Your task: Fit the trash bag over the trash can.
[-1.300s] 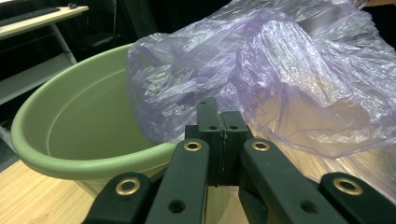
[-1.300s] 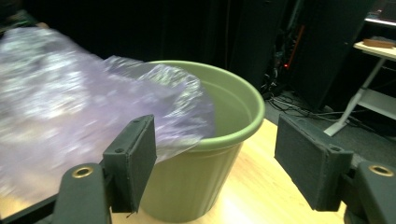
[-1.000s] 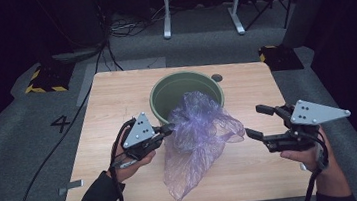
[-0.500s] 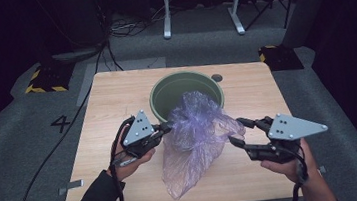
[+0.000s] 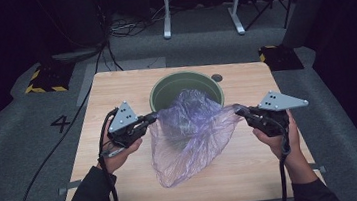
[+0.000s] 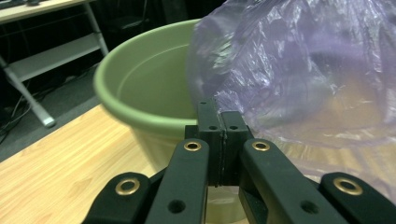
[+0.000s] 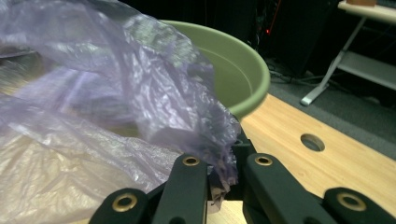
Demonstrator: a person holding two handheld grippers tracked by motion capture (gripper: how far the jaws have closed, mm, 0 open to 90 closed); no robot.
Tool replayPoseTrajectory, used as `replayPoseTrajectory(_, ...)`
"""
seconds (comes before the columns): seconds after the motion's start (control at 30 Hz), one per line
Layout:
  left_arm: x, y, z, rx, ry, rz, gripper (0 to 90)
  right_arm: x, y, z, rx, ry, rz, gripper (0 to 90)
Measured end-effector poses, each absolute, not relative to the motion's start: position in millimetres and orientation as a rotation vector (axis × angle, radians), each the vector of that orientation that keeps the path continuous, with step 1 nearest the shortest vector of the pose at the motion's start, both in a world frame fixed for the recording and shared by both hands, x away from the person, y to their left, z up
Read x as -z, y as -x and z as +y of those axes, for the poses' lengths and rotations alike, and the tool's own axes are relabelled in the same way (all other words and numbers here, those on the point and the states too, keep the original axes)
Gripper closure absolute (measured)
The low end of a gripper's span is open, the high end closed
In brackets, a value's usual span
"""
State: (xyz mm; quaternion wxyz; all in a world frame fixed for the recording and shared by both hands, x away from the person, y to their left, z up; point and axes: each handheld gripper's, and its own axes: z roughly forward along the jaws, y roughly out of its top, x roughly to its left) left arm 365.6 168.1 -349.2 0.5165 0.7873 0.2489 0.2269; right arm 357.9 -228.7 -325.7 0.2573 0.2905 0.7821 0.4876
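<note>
Wooden table (image 5: 124,174): green bucket (image 5: 163,89) behind purple bag (image 5: 190,134)

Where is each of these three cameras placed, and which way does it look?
High view: above the person's side, looking forward and down on the table; forearms, hands, both hand-held grippers show.
Left gripper view: on the left hand-held gripper, looking along its shut jaws at the green tub.
Right gripper view: on the right hand-held gripper, jaws pinching the purple bag.
All three share bag and tub.
</note>
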Motion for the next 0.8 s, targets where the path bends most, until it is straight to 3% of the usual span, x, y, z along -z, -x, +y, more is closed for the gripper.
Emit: replayPoseTrajectory(0.8, 366, -416, 201, -0.535, -1.854, 0.787, 89.1, 355, -432, -232, -1.222, -0.972, 2.135, 89.2)
